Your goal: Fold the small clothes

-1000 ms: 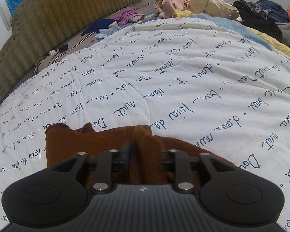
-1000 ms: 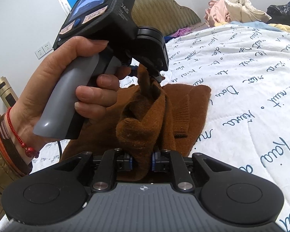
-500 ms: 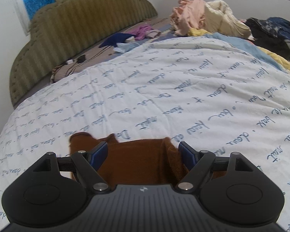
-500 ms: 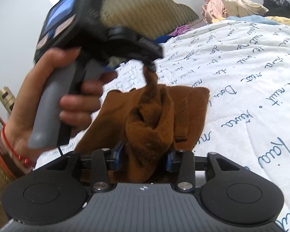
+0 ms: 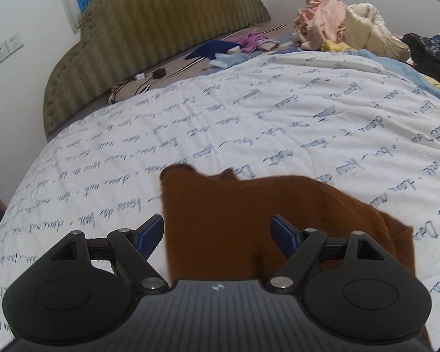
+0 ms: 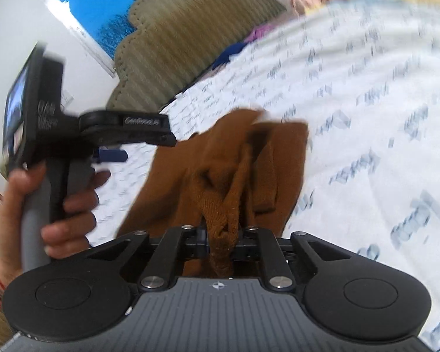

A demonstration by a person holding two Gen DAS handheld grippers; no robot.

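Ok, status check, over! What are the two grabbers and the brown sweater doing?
Left gripper open, off cloth. Right gripper shut on brown sweater. Nothing blocking on the quilt.

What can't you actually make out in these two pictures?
- Near part of the brown garment: left view, covered by the open left gripper.
- Writing on the quilt: right view, smeared by motion blur.
- What kind of garment it is: right view, bunched up where the right gripper pinches it.
- Clothes pile: left view, too small to sort.

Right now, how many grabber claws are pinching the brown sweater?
1. The right gripper is shut on the brown sweater. The left gripper is open above it, not pinching.
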